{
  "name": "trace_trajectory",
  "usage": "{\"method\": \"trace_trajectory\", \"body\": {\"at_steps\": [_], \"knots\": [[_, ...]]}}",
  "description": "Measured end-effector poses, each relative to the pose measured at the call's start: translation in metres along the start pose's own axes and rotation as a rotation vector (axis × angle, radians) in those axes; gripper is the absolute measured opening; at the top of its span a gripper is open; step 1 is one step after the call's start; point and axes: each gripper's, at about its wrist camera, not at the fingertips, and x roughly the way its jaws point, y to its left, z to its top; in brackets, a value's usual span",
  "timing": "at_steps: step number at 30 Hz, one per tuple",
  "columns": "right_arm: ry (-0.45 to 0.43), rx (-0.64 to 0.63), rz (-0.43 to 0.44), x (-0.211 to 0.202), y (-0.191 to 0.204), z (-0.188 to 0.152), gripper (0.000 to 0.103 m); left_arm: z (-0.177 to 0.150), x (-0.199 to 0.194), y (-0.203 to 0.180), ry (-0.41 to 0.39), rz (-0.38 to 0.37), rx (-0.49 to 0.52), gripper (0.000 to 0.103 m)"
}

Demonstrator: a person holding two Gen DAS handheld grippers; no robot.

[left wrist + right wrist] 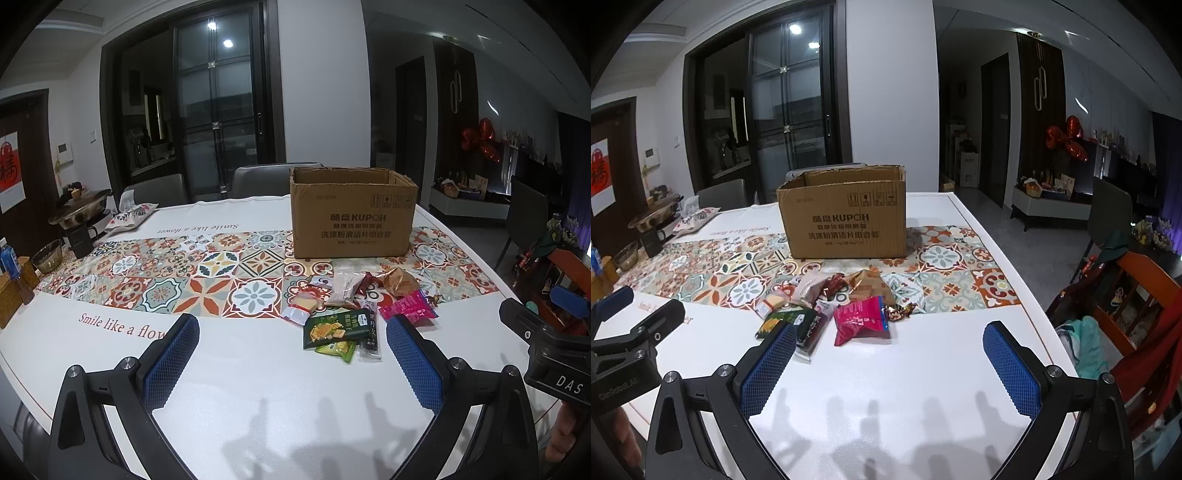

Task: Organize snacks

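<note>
An open cardboard box (352, 214) (844, 214) stands on the patterned runner. In front of it lies a pile of several snack packets: a dark green cracker pack (334, 330) (785, 321), a pink packet (408, 309) (862, 320), a brown pastry pack (400, 282) (868, 286), a clear-wrapped cake (301, 306) (772, 302). My left gripper (291, 354) is open and empty, hovering above the white table short of the pile. My right gripper (890, 363) is open and empty, just short of the pink packet.
The white table (258, 387) carries a tiled runner (166, 273). At the far left stand a glass bowl (47, 255), a black mug (80, 240), a pot (79, 212) and a cushion (131, 216). A red wooden chair (1137, 314) is beyond the table's right edge.
</note>
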Motion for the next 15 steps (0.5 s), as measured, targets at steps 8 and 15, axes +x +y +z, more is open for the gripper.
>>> {"method": "trace_trajectory", "body": {"at_steps": [8, 15], "knots": [[-0.011, -0.003, -0.001, -0.0036, 0.0003, 0.0008, 0.102, 0.0006, -0.0007, -0.0016, 0.0, -0.004, 0.002, 0.103], [-0.015, -0.003, -0.002, -0.0047, 0.0005, 0.0014, 0.102, 0.0, -0.0024, -0.0026, -0.005, -0.003, 0.003, 0.103]]}}
